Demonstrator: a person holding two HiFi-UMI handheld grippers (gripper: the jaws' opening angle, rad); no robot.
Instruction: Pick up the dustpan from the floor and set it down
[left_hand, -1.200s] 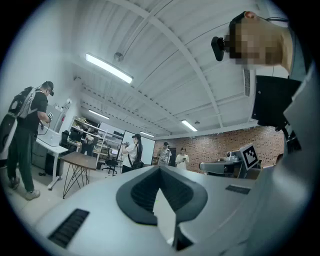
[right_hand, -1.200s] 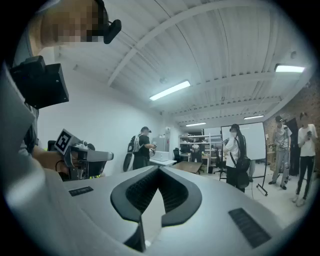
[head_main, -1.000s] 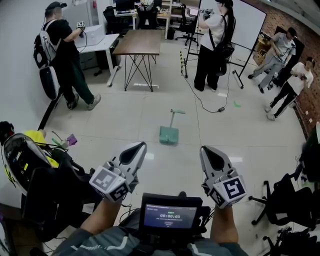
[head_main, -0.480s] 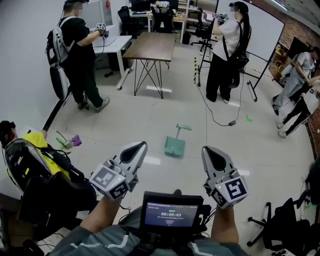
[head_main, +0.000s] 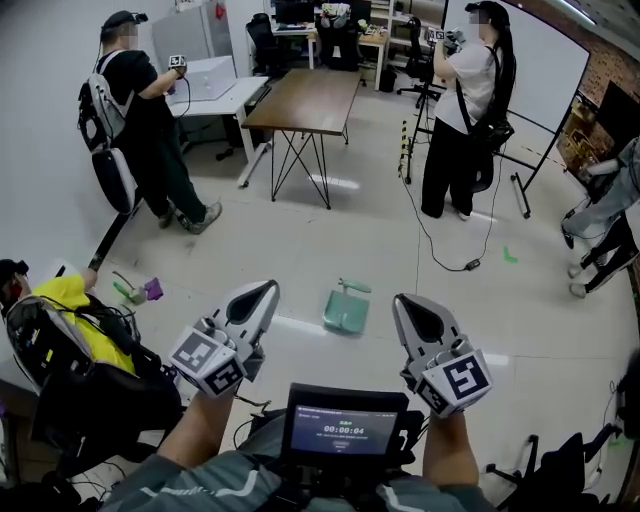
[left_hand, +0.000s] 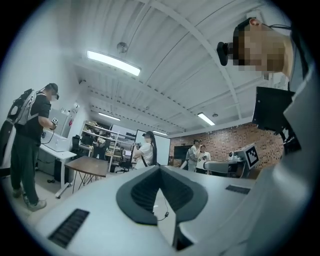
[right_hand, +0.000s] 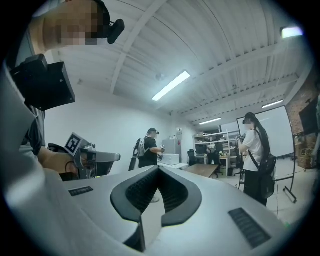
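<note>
A pale green dustpan (head_main: 344, 312) lies on the light floor with its short handle (head_main: 353, 287) at its far end. It sits ahead of both grippers and between them, touching neither. My left gripper (head_main: 265, 289) is held level, left of the pan, shut and empty. To the right of the pan my right gripper (head_main: 403, 301) is also shut with nothing in it. The left gripper view shows that gripper's tips (left_hand: 160, 167) meeting against the far room. The right gripper (right_hand: 159, 167) looks the same in its own view. Neither gripper view shows the dustpan.
A person with a backpack (head_main: 148, 130) stands by a white desk (head_main: 215, 85). Another person (head_main: 468, 110) stands near a whiteboard, with a cable (head_main: 450, 255) on the floor. A wooden table (head_main: 305, 100) stands beyond the pan. A chair with bags (head_main: 70, 335) is close on my left.
I have walked forward: the dustpan has come nearer and sits lower in the head view. Both grippers travelled along, still shut and empty.
</note>
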